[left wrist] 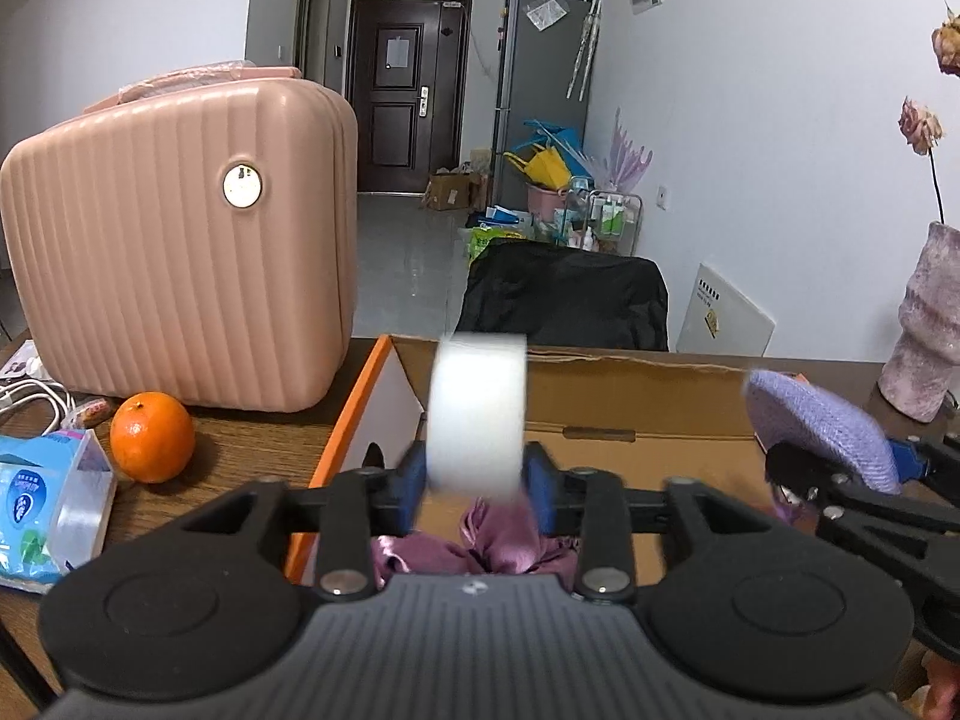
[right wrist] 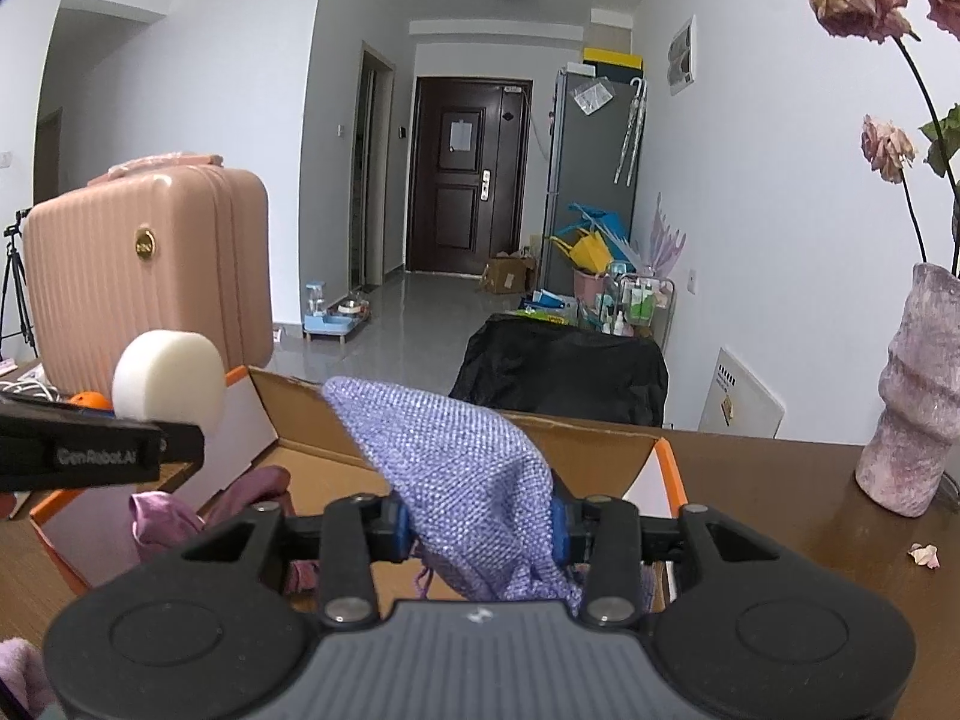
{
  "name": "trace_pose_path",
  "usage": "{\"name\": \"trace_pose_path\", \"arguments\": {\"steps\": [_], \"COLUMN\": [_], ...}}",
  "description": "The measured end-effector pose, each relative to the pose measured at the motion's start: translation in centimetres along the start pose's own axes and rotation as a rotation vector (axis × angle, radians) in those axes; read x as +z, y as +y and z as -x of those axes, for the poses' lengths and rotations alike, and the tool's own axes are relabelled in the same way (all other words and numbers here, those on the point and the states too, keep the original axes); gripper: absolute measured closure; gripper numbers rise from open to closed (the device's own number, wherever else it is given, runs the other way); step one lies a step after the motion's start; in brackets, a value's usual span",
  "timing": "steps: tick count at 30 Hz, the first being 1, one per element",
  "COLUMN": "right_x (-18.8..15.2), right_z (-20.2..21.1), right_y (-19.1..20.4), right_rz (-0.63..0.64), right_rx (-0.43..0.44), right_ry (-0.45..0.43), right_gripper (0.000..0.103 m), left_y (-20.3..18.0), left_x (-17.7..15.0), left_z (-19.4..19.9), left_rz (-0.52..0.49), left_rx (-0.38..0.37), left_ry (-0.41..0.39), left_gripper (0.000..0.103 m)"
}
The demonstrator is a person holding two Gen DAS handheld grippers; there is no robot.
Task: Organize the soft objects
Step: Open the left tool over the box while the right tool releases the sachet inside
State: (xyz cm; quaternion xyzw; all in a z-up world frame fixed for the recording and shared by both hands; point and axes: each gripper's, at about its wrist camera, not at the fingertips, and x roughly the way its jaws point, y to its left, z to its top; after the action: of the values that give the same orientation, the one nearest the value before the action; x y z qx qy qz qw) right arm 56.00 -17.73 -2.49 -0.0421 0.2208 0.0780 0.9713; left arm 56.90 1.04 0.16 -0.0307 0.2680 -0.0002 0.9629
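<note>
Between our left tongs point(left wrist: 477, 483) we clench a white round foam sponge point(left wrist: 478, 411); right tongs point(right wrist: 483, 525) grip a lilac woven pouch point(right wrist: 462, 468), both poised above the open cardboard box point(left wrist: 636, 396) for deposit.

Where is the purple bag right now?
The purple bag is pinched in the right tool, held up over the open cardboard box. In the left wrist view it shows at the right, beside the white sponge.
</note>
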Motion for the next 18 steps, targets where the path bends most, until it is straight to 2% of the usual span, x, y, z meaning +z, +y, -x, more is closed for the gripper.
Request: {"name": "trace_pose_path", "arguments": {"steps": [3,5,6,8,10,12,18], "right_x": [-0.01,-0.06,-0.05,0.01,0.01,0.05,0.07], "right_z": [-0.17,-0.20,-0.17,-0.05,0.10,0.22,0.15], "right_y": [-0.06,-0.03,0.00,-0.07,-0.04,-0.11,-0.45], "right_rz": [0.000,-0.001,-0.001,0.003,0.003,-0.001,-0.013], "right_rx": [-0.009,-0.011,-0.015,-0.024,-0.029,-0.040,-0.050], "right_ry": [0.005,0.004,0.003,-0.003,-0.009,-0.014,-0.002], "right_gripper": [0.054,0.038,0.034,0.021,0.008,0.001,0.000], "left_y": [-0.03,0.04,0.12,0.20,0.29,0.39,0.68], "left_x": [0.03,0.07,0.07,0.14,0.19,0.29,0.34], "left_z": [0.16,0.17,0.23,0.42,0.55,0.66,0.69], "left_rz": [-0.001,0.006,0.010,0.013,0.020,0.023,0.033], "left_rx": [0.021,0.031,0.039,0.059,0.074,0.085,0.096], "left_ry": [-0.014,-0.017,-0.023,-0.037,-0.047,-0.055,-0.058], "left_gripper": [0.038,0.027,0.019,0.012,0.002,0.000,0.000]}}
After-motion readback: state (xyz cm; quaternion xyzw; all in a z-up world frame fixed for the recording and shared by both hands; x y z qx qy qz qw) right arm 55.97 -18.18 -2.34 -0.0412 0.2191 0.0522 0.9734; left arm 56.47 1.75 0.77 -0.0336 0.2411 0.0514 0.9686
